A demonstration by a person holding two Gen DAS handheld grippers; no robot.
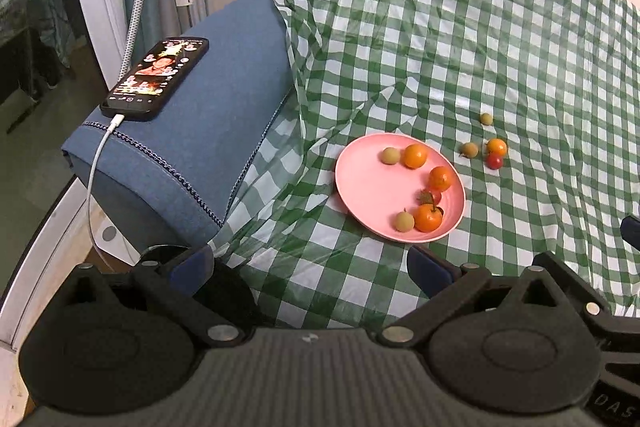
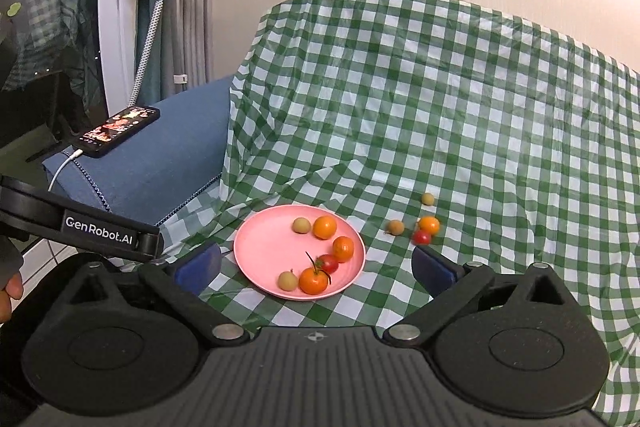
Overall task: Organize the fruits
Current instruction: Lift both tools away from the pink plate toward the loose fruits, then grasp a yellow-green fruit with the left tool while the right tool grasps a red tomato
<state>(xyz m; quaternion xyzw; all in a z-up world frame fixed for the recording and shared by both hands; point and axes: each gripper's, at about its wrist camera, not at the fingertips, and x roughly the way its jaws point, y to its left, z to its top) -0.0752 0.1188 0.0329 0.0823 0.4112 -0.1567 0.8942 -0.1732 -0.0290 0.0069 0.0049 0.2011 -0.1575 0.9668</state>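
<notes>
Right wrist view: the rumpled checked cloth (image 2: pixel 460 115) could let round fruit roll. Pink plate (image 2: pixel 260 247) holds six; four loose fruits (image 2: pixel 429 225) lie at its 2 o'clock. Right gripper (image 2: pixel 316 261) and left gripper (image 1: pixel 310 261) gape empty. Small tan fruits' kind is unclear.

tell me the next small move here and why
Probably ease the right gripper forward and to the right toward the red tomato. Four fruits lie on the checked cloth outside the pink plate, and that tomato is the nearest of them. Both grippers are open and hold nothing, and the right one's fingertip sits close beside it.
</notes>
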